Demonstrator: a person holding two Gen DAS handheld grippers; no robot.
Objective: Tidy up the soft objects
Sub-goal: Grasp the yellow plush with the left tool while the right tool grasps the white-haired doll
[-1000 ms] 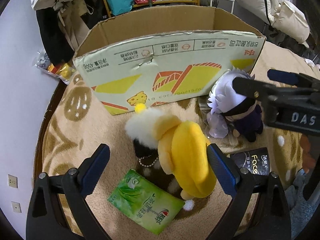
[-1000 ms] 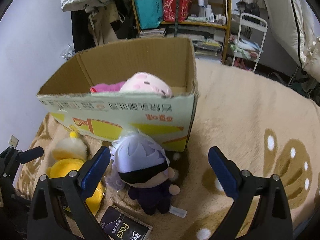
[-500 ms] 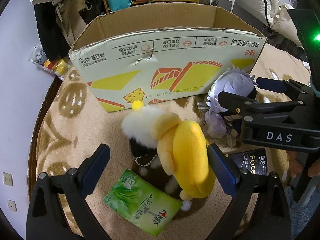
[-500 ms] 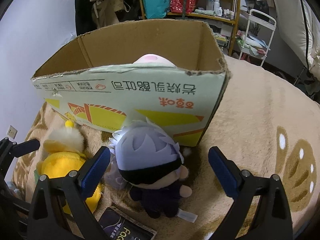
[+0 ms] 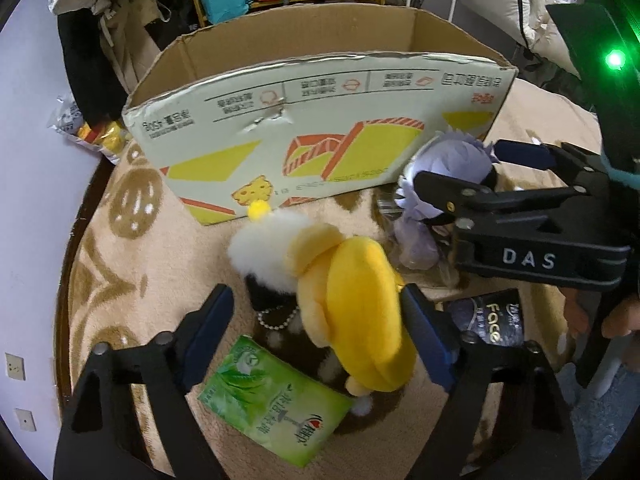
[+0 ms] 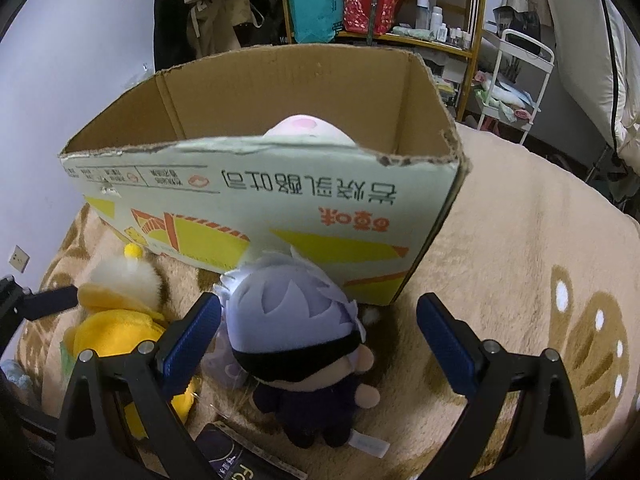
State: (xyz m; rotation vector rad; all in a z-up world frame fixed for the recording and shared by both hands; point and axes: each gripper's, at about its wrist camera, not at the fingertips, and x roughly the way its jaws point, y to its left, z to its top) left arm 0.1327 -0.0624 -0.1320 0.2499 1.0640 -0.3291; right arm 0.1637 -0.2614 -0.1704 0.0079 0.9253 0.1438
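A yellow and white plush (image 5: pixel 352 308) lies on the beige blanket between the open fingers of my left gripper (image 5: pixel 320 336); it also shows in the right wrist view (image 6: pixel 116 328). A silver-haired doll in dark clothes (image 6: pixel 296 336) lies in front of the cardboard box (image 6: pixel 280 196), between the open fingers of my right gripper (image 6: pixel 320 340). In the left wrist view the right gripper (image 5: pixel 480 168) straddles the doll's head (image 5: pixel 448 164). A pink plush (image 6: pixel 308 130) sits inside the box.
A green tissue pack (image 5: pixel 272 396) lies by the left gripper. A black "Face" packet (image 5: pixel 488 320) lies next to the doll. The blanket (image 6: pixel 520 240) spreads to the right. Shelves (image 6: pixel 380 8), hanging clothes (image 6: pixel 192 20) and a white cart (image 6: pixel 516 76) stand behind the box.
Both grippers have moved forward and lower toward the box. The right gripper's fingers now stand on both sides of the doll. The left gripper has closed in around the yellow plush.
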